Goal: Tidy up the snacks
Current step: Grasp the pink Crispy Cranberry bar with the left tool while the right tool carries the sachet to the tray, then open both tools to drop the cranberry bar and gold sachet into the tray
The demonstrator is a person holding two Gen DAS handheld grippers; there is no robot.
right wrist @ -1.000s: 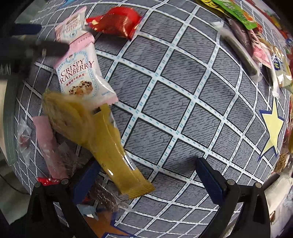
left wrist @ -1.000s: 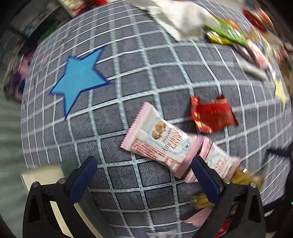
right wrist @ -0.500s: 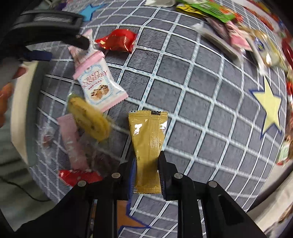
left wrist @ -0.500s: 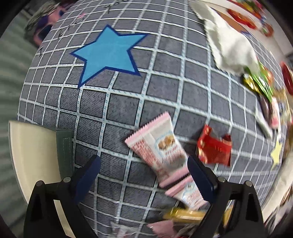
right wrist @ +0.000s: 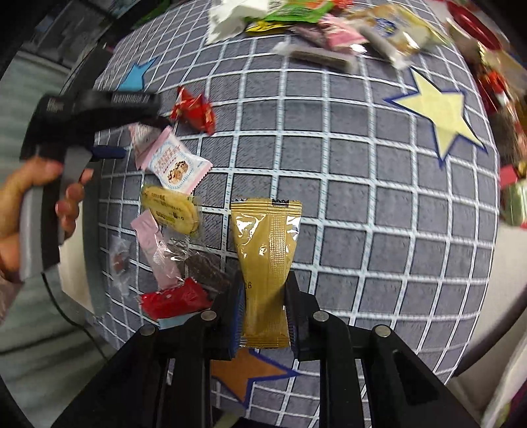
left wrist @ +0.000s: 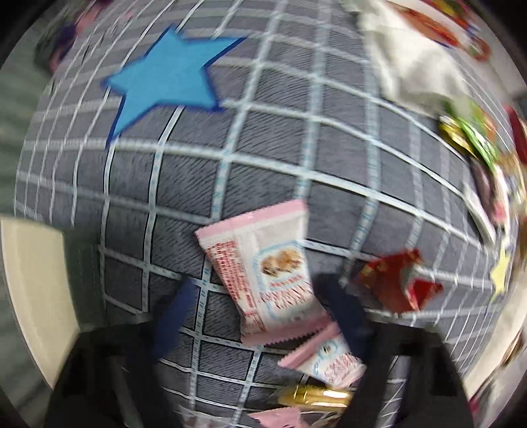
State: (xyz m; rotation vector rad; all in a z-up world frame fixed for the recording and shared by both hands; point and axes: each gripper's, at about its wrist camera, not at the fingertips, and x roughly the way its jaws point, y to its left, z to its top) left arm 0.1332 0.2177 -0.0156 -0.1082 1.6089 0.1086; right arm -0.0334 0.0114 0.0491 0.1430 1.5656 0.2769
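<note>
My right gripper [right wrist: 263,296] is shut on a gold snack packet [right wrist: 266,250] and holds it above the grey checked cloth [right wrist: 346,197]. My left gripper [left wrist: 263,303] is open around a pink cranberry crisp packet [left wrist: 266,266] lying on the cloth; it also shows in the right wrist view [right wrist: 108,131], over that packet [right wrist: 145,138]. A second pink packet [right wrist: 174,163] lies beside it, and a red wrapper [right wrist: 194,110] lies farther back. A round yellow cracker [right wrist: 171,209] and several small sweets lie to the left of the gold packet.
A yellow star [right wrist: 441,108], a blue star [left wrist: 168,79] and an orange star [right wrist: 250,372] mark the cloth. A heap of mixed snacks [right wrist: 329,29] and a white cloth [left wrist: 411,62] lie at the far side. The table edge [left wrist: 29,280] is at left.
My right gripper closed on the gold packet and lifted it away from the pile. My left gripper moved down over the pink packet, its fingers now either side of it.
</note>
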